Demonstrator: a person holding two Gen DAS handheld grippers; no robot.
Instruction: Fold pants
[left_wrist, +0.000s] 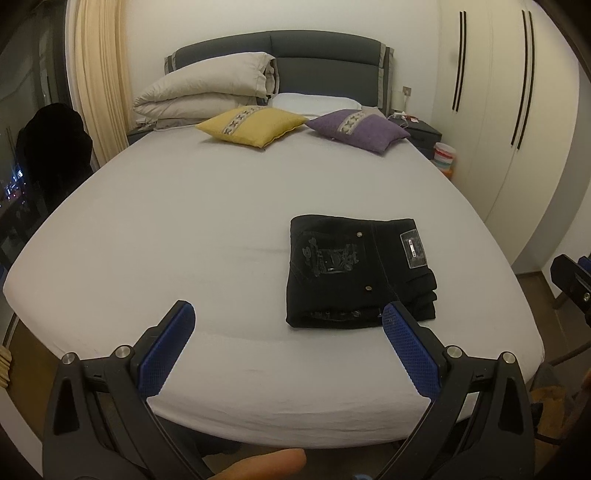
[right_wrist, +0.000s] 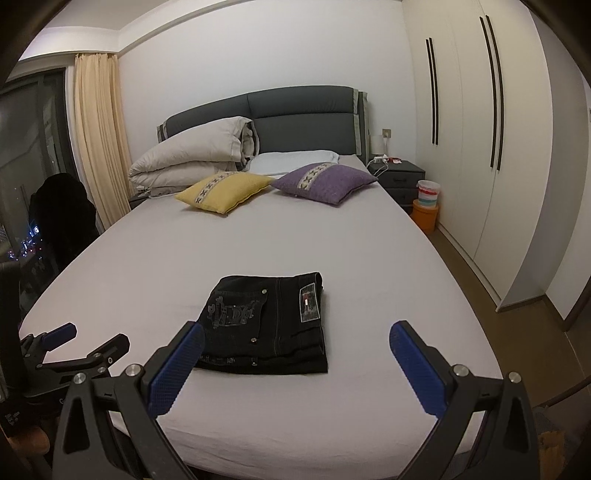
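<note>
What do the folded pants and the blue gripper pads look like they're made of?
Pants: likely black denim, matte, judging by contrast seam stitching, metal rivets and a waistband patch. Left gripper and right gripper pads: blue, probably rubber or soft plastic, with a dimpled grip texture.

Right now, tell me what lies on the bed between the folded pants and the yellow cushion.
Nothing: between the folded black pants and the yellow cushion there is only bare grey sheet. Both wrist views show this, the right one most plainly.
</note>
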